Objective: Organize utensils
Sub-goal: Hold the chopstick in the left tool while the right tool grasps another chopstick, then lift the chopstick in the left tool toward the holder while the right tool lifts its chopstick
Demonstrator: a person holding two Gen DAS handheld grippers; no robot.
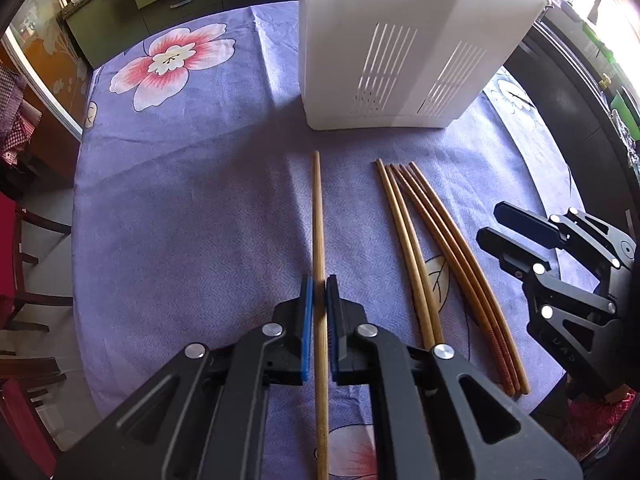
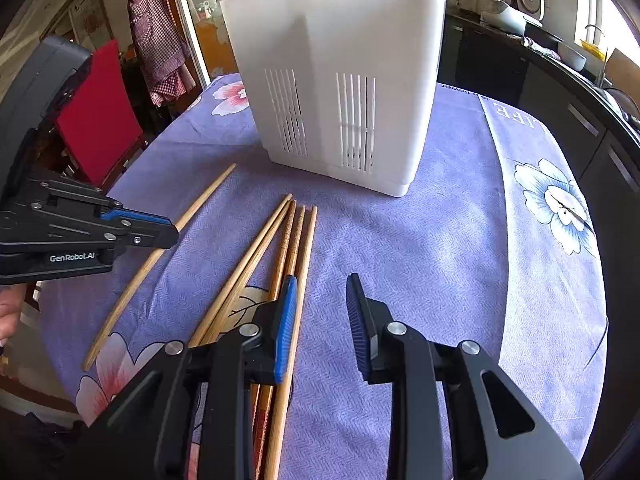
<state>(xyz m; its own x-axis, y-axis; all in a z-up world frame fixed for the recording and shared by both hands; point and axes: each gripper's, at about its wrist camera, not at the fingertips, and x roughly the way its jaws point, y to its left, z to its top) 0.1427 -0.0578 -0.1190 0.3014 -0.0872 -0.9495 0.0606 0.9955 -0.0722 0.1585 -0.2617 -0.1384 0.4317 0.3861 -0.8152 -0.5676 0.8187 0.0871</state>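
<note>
- The table (image 1: 180, 208) wears a purple cloth printed with large pink and pale blue flowers.
- A white slotted holder (image 2: 340, 88) stands upright toward the far edge.
- A bundle of five chopsticks (image 1: 432, 256) lies nearer, pointing at the holder.
- A single chopstick (image 1: 318, 216) lies apart from the bundle, on the side of the pink flower.

A purple floral tablecloth (image 1: 192, 184) covers the table. Behind it, an olive-green cabinet (image 1: 160, 4) with drawers. Over in the right wrist view, a red chair (image 2: 100, 116) sits beside the table, a checked apron (image 2: 158, 36) hangs behind it, and a dark counter (image 2: 560, 92) runs along the right.
</note>
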